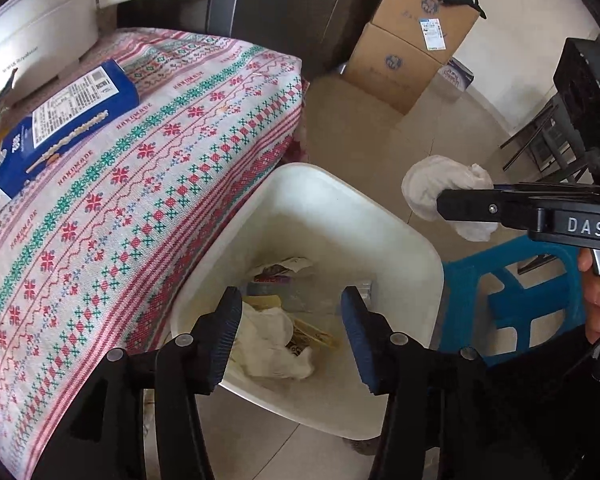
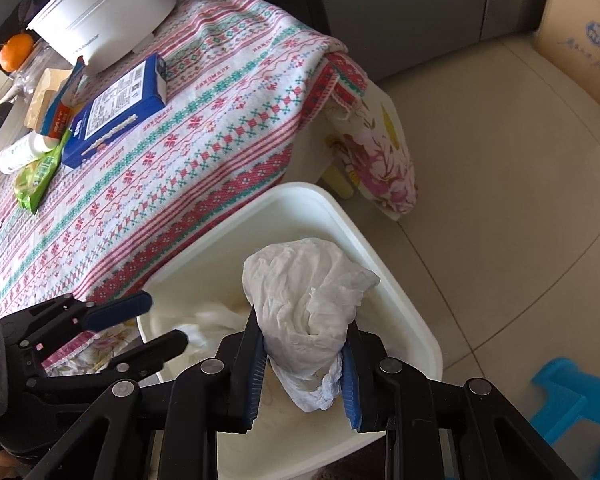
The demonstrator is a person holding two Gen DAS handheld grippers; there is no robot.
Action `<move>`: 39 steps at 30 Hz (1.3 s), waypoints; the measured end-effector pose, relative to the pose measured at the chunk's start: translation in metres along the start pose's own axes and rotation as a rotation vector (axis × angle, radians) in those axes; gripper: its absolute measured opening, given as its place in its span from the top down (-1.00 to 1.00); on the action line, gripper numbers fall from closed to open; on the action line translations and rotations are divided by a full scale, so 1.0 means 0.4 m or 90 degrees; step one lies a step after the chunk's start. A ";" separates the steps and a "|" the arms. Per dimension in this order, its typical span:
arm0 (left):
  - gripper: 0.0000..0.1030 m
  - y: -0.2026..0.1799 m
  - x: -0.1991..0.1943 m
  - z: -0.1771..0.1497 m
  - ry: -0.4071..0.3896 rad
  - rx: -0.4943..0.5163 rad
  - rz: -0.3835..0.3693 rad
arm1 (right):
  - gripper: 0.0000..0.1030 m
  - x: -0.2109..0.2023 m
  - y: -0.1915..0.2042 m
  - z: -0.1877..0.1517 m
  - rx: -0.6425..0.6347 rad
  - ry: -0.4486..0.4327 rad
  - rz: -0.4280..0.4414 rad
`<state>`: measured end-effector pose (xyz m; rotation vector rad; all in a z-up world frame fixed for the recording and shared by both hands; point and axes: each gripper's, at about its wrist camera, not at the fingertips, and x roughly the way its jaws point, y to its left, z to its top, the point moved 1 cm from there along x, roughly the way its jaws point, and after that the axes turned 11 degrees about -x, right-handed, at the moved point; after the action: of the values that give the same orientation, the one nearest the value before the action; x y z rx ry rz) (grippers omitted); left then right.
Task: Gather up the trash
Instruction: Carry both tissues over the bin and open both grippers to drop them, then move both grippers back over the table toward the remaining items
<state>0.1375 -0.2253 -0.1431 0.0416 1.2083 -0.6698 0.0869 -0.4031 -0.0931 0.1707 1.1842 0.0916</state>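
Left wrist view: the left gripper (image 1: 292,334) is hanging half open and empty above the bin (image 1: 400,216), a tissue (image 1: 274,342) lying inside.

Right wrist view: the right gripper (image 2: 304,372) is pinching a wad (image 2: 306,298) over the bin (image 2: 400,276).

Left hand-held gripper (image 1: 292,336): angled downward, jaws apart, empty. Right hand-held gripper (image 2: 304,372): angled downward, clamped on tissue wad (image 2: 308,300).

The right gripper (image 2: 304,376) pinches a crumpled white tissue (image 2: 306,304) above the white bin (image 2: 400,300), while at nine o'clock the left gripper (image 2: 156,320) hangs with jaws apart over the bin's edge beside the patterned tablecloth (image 2: 188,152).
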 end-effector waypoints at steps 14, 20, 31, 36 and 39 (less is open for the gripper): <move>-0.14 0.113 -0.171 -0.016 -0.065 -0.016 0.077 | 0.43 0.081 0.036 0.022 -0.021 0.060 -0.021; -0.26 0.190 -0.235 -0.026 -0.087 -0.051 0.100 | 0.43 0.135 0.068 0.040 -0.032 0.091 -0.038; -0.44 0.302 -0.316 -0.057 -0.117 -0.103 0.158 | -0.06 0.155 0.081 0.067 -0.001 0.096 -0.062; -0.48 0.341 -0.349 -0.065 -0.130 -0.129 0.162 | -0.27 0.140 0.085 0.074 0.010 0.079 -0.057; -0.49 0.361 -0.364 -0.067 -0.136 -0.143 0.165 | -0.30 0.130 0.091 0.075 0.013 0.072 -0.057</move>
<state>0.1590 -0.0324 -0.0718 -0.0591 1.0420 -0.3009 0.1349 -0.3615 -0.1231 0.1321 1.3044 0.0111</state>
